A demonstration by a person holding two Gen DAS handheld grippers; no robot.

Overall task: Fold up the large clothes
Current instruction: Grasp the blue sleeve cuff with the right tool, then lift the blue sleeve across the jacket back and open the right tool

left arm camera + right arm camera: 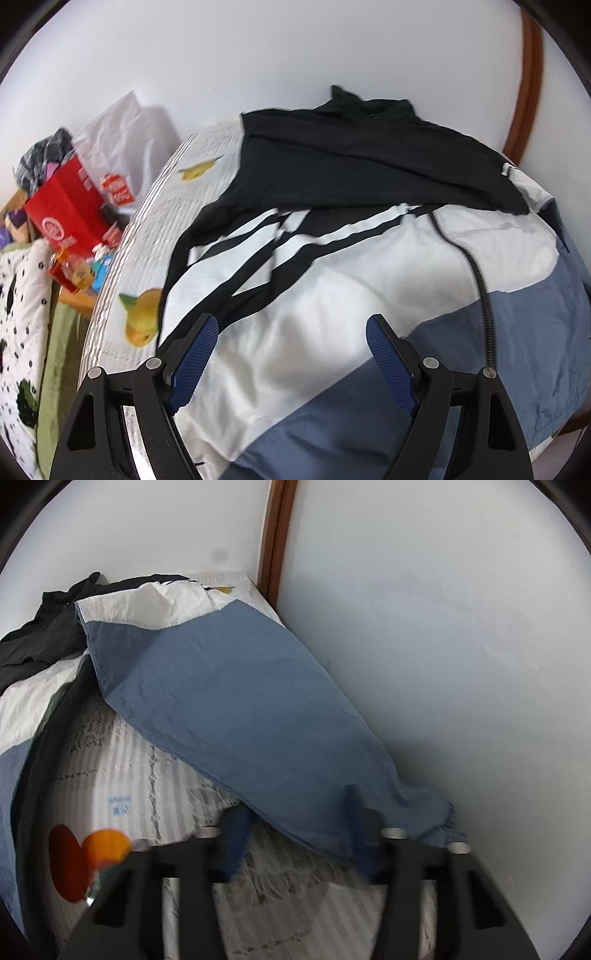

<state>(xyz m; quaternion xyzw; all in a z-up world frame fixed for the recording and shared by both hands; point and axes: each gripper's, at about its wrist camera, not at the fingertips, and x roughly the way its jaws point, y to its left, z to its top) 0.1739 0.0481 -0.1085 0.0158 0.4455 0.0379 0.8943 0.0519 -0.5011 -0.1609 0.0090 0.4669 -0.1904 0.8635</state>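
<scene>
Presently I hold the left gripper (291, 319) open above the jacket (314, 288), ready to steady it, while the right gripper (297, 805) straddles the blue sleeve (229, 701) at its cuff, grip too blurred to judge.

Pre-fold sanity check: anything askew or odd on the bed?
Jacket isn't flat: its blue sleeve sprawls off toward the wall, and a black garment lies crumpled across its top. Nothing looks damaged.

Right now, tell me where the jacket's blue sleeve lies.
In the right wrist view the blue sleeve stretches across the striped bedsheet beside the wall, its cuff end at the right tool.
</scene>
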